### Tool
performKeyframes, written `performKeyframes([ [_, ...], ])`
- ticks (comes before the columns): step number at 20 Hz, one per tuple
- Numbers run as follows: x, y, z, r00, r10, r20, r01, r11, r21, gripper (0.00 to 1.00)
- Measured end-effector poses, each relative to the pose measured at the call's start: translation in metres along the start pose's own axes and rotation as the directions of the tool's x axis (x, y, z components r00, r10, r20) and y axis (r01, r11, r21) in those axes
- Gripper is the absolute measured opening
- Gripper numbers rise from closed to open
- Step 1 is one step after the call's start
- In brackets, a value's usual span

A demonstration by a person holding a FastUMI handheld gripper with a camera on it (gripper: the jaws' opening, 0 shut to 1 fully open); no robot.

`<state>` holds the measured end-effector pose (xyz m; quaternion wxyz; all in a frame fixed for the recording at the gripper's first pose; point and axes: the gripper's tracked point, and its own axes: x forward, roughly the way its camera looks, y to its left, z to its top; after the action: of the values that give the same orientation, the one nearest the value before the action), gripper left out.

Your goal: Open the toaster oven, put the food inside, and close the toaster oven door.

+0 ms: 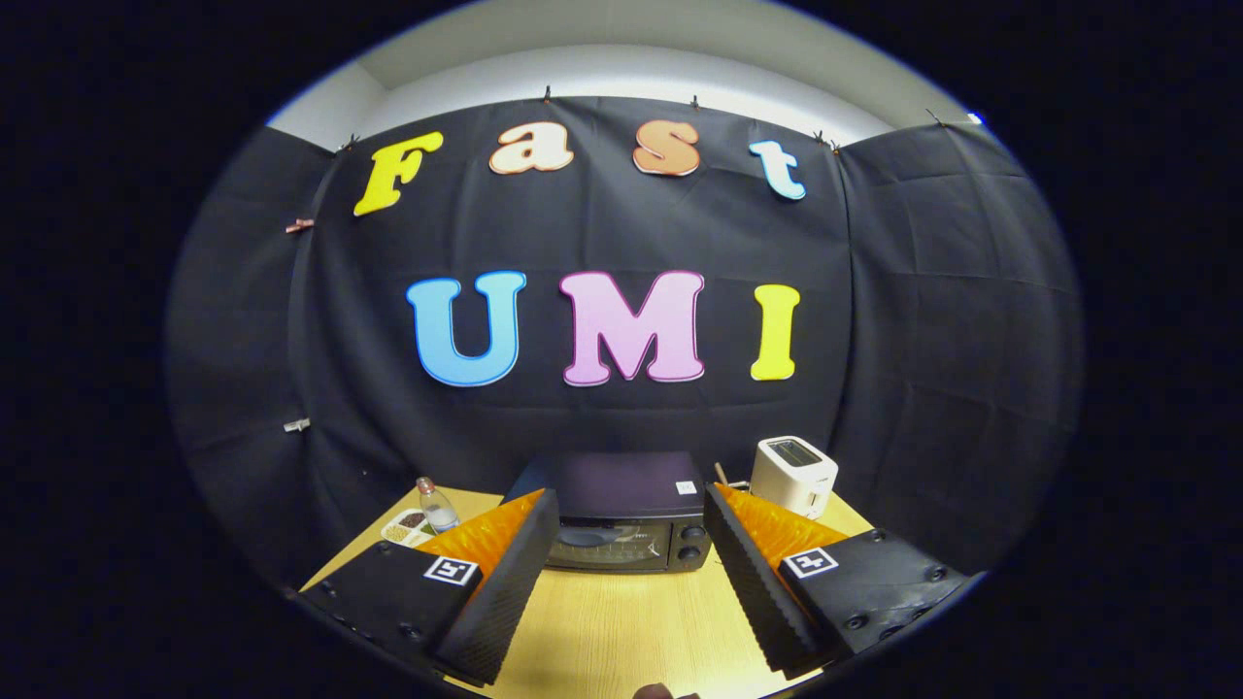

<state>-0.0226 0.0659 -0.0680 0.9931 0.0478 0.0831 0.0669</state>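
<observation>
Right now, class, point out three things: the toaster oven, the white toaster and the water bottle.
toaster oven (621, 524): gripper view, its closed glass door, beyond the open fingers.
white toaster (793, 476): gripper view, its front face.
water bottle (437, 507): gripper view, its clear body.

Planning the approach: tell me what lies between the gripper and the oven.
In the gripper view, bare table lies between the open gripper and the shut oven.

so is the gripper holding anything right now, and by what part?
Nothing held. The gripper is open, fingers spread wide with bare table between them. The toaster oven sits beyond the fingertips, door shut, untouched.
</observation>
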Motion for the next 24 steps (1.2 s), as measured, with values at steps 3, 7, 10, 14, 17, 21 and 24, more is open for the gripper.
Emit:
performKeyframes([
  [3,-0.024,-0.007,0.026,0.999,-0.007,0.046,0.007,1.000,0.000,0.98],
  [7,-0.047,-0.008,0.050,0.995,-0.015,0.098,0.015,1.000,-0.004,0.98],
  [10,-0.048,-0.009,0.050,0.995,-0.022,0.095,0.022,1.000,-0.002,0.98],
  [14,-0.043,-0.004,0.043,0.995,-0.015,0.102,0.018,1.000,-0.026,0.98],
  [17,-0.032,0.000,0.035,0.996,0.000,0.092,0.006,0.998,-0.063,0.98],
  [21,-0.019,0.005,0.038,0.995,0.007,0.096,0.002,0.996,-0.090,0.98],
  [24,-0.014,0.013,0.044,0.994,0.024,0.107,-0.014,0.996,-0.087,0.98],
])
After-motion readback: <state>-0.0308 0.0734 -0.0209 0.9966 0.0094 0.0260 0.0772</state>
